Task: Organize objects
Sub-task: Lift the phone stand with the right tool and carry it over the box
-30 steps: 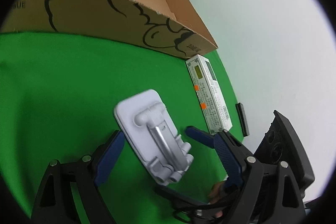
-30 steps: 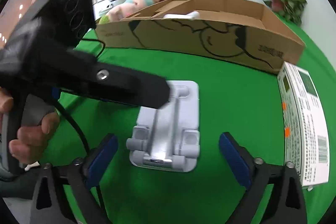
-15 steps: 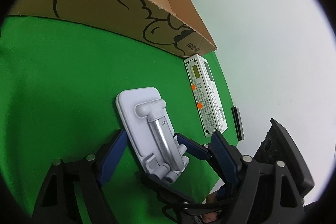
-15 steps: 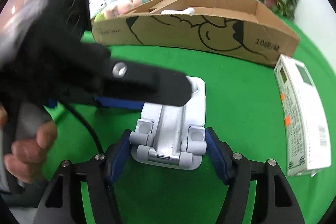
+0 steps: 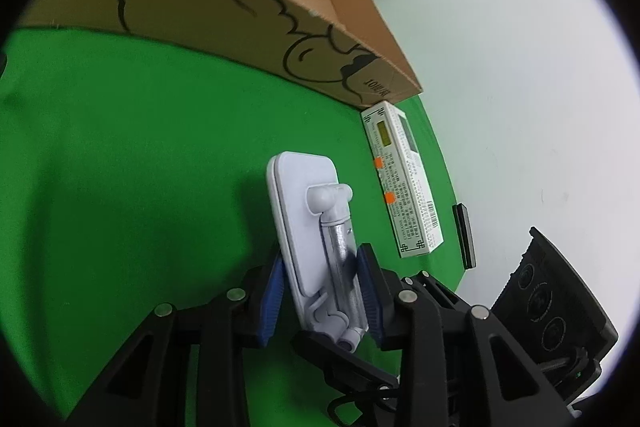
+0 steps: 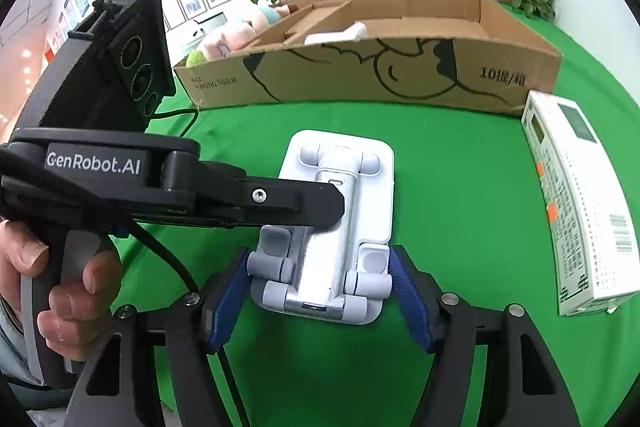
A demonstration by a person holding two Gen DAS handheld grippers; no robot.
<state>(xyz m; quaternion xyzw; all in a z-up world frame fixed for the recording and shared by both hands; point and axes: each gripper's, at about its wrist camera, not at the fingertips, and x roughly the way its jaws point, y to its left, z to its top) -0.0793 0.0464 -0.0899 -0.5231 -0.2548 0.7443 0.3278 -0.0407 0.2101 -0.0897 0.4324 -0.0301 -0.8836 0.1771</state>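
Note:
A white folding phone stand (image 5: 304,211) with a silver arm sits on the green table (image 5: 120,167). My left gripper (image 5: 322,255) is closing, and its blue pads press the stand's top and bottom faces near the hinge end. In the right wrist view its upper finger (image 6: 280,201) reaches in from the left across the stand (image 6: 360,163). My right gripper (image 6: 318,267) is shut on the stand's near hinge end, one blue pad against each side. A person's hand (image 6: 72,291) holds the left gripper's handle.
A long open cardboard box (image 6: 400,75) stands across the back with a white item and a plush toy inside. A white printed carton (image 6: 576,203) lies at the right. A small black slab (image 5: 464,231) rests near the table's right edge. Potted plants stand behind.
Both grippers have closed from wide open onto the phone stand. The left one now clamps its faces, and the stand looks tipped up on edge in the left wrist view.

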